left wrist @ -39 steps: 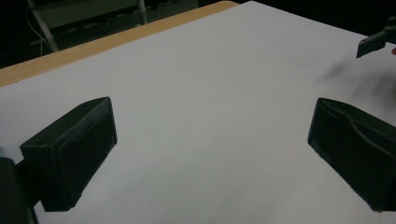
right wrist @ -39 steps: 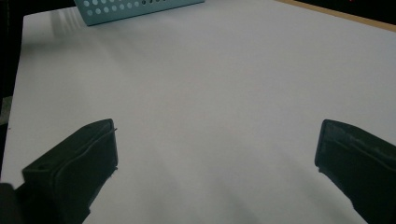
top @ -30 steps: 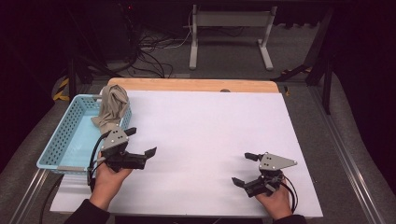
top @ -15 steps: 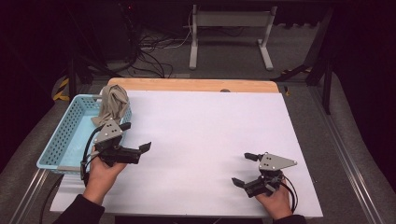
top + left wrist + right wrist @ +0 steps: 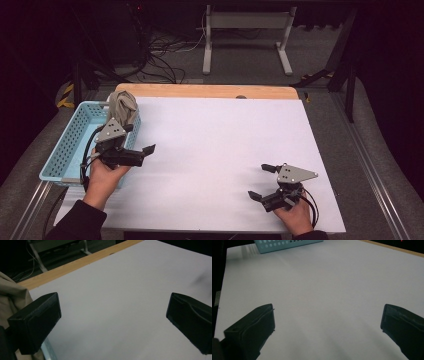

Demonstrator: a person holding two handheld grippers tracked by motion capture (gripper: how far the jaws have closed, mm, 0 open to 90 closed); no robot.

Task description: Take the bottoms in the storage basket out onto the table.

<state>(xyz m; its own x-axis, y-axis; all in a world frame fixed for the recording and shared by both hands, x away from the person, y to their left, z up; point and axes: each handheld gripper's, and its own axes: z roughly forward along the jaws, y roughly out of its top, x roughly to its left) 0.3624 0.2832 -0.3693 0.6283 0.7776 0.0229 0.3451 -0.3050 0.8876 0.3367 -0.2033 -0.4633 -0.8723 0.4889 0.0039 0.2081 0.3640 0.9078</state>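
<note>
Crumpled beige cloth (image 5: 122, 106) draped over basket (image 5: 65, 150) rim.

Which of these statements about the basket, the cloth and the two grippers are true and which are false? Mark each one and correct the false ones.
1. The cloth lies flat in the middle of the table. False: it is bunched at the far end of the basket, hanging over the rim.
2. The left gripper is open and holds nothing. True.
3. The basket sits at the table's left edge. True.
4. The right gripper is shut on the cloth. False: its jaws stand apart over bare table, far from the cloth.
5. The left gripper is closer to the basket than the right one. True.
</note>
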